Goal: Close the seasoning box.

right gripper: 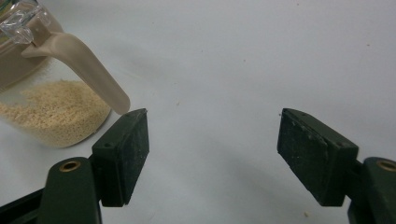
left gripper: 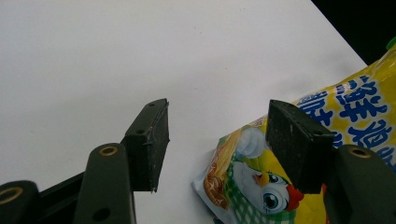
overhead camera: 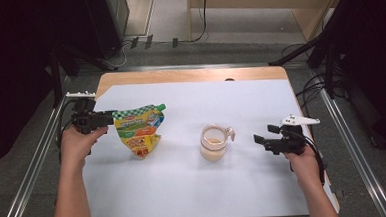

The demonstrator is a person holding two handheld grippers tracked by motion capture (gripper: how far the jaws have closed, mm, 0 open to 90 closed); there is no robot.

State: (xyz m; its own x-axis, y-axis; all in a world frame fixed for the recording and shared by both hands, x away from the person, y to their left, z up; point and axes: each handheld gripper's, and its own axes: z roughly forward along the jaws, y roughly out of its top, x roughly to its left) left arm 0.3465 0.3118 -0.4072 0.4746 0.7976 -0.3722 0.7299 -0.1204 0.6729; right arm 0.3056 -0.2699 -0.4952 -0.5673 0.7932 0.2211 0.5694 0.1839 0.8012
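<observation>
two claws work over the worktop [overhead camera: 185, 189]. one yellow pouch [overhead camera: 139, 130] lies at the left, just beside the left claw [overhead camera: 112, 117], jaws spread. one clear jar [overhead camera: 214, 143] of grains stands mid-worktop, near the right claw [overhead camera: 257, 139], also spread.

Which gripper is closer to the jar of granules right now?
Right. The right gripper sits open just beside the jar; the left gripper is across the table at the pouch.

left claw [overhead camera: 112, 115] at pouch [overhead camera: 139, 129] edge | right claw [overhead camera: 259, 141] open beside jar [overhead camera: 214, 143]
</observation>
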